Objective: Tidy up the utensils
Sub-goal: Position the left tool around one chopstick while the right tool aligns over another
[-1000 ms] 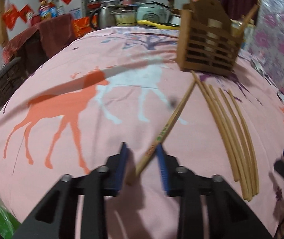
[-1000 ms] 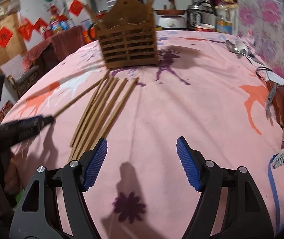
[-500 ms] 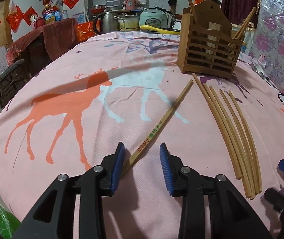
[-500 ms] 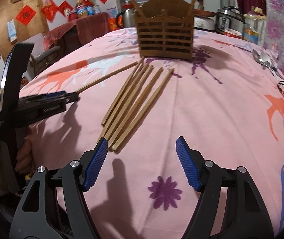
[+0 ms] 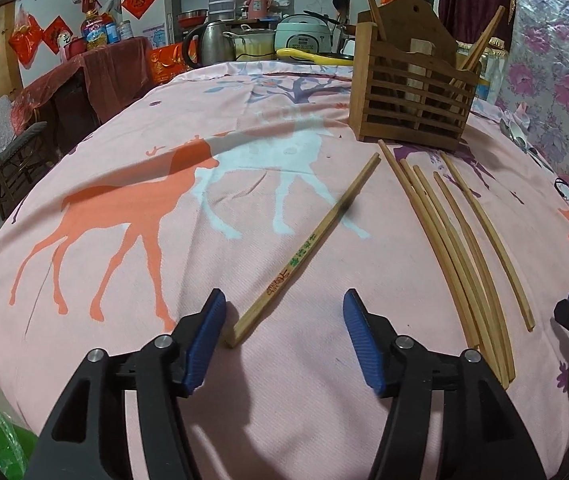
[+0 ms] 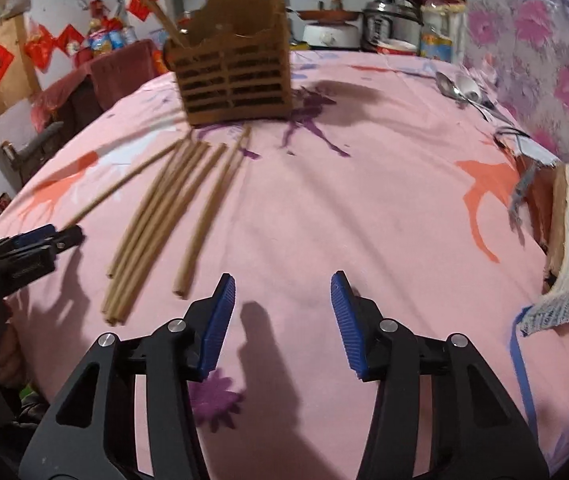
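Chopsticks mostly remain on the cloth – a few stand in the wooden holder (image 5: 412, 96), one printed chopstick (image 5: 304, 256) lies loose between my opening left gripper (image 5: 284, 340), five more (image 6: 164, 216) beside my closing, empty right gripper (image 6: 282, 324) – most sorting left

Printed bamboo chopstick (image 5: 311, 248) lying diagonally alone, five plain wooden chopsticks (image 5: 460, 248) fanned beside it, slatted wooden utensil holder (image 5: 412, 100) upright behind
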Action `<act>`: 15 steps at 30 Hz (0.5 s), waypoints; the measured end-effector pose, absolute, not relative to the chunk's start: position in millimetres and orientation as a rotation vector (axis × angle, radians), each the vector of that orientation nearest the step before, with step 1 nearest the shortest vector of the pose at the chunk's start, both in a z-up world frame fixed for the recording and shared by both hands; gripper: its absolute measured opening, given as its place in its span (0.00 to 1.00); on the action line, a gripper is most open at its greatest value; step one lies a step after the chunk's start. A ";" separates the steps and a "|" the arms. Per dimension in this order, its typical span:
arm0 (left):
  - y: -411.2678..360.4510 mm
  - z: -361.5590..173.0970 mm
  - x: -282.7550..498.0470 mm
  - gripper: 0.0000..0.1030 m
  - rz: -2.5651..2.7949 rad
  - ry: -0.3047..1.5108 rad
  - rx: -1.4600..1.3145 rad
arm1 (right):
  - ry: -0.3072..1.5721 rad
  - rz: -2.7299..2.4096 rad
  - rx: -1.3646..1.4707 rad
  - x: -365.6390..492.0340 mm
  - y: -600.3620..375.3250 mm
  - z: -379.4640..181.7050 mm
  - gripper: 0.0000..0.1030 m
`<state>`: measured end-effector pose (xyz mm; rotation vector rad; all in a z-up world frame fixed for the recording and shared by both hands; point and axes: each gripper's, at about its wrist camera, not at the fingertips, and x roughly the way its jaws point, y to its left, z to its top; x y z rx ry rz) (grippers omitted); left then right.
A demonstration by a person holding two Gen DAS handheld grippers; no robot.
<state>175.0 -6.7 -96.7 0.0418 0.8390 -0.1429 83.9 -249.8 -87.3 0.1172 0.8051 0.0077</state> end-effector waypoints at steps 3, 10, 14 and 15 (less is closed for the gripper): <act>-4.2 -95.7 174.8 0.59 -0.148 0.847 0.030 | 0.796 0.069 0.124 87.1 -233.7 -85.8 0.48; -1.2 -94.6 176.2 0.52 -0.148 0.852 0.021 | 0.817 0.134 0.084 98.3 -206.7 -86.6 0.39; 4.9 -94.3 180.6 0.37 -0.135 0.849 0.013 | 0.845 0.117 0.077 102.7 -205.3 -94.8 0.31; 6.2 -94.1 180.9 0.35 -0.133 0.849 0.013 | 0.844 0.104 0.072 102.0 -206.1 -94.8 0.24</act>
